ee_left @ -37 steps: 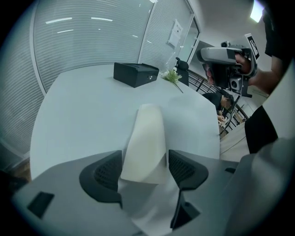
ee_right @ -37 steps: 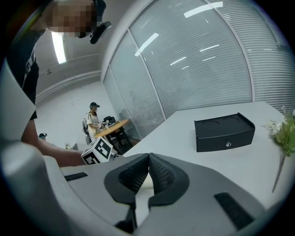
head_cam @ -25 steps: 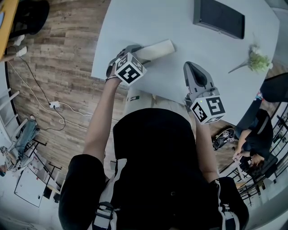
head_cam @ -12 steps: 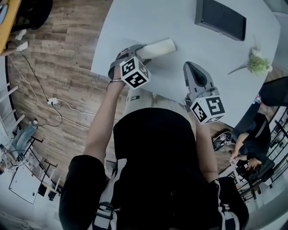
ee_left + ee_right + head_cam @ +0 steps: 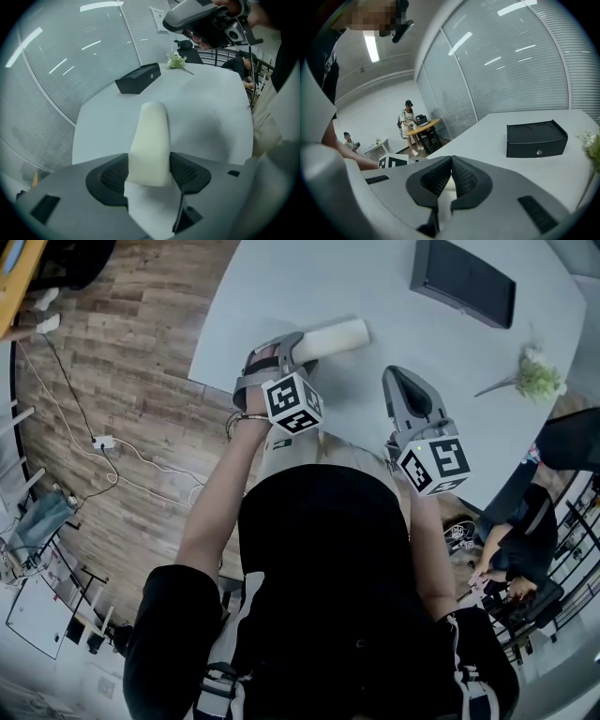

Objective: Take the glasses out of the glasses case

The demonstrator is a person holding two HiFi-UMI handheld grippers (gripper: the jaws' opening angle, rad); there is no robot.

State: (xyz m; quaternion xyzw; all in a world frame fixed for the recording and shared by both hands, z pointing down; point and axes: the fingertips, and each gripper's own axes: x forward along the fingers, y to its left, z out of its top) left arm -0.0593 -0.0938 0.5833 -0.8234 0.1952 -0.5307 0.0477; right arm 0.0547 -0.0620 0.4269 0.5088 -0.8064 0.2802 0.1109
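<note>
A cream, closed glasses case [image 5: 333, 338] lies on the pale grey table [image 5: 394, 306] near its left front edge. My left gripper [image 5: 296, 347] is shut on the case's near end. In the left gripper view the case [image 5: 150, 136] sits squeezed between the two dark pads, with the left gripper [image 5: 149, 171] clamped on it. My right gripper [image 5: 399, 382] hovers over the table to the right of the case, apart from it. Seen from its own camera, the right gripper [image 5: 451, 174] has its jaws touching, with nothing between them. No glasses are visible.
A black box [image 5: 464, 282] stands at the far side of the table, also visible in both gripper views [image 5: 138, 78] [image 5: 536, 138]. A small green plant sprig [image 5: 534, 371] lies at the right. Wooden floor with cables lies left of the table. People sit at the lower right.
My left hand and its marker cube have shifted right and a little toward me. The case has stayed in about the same place. The right gripper has barely moved.
</note>
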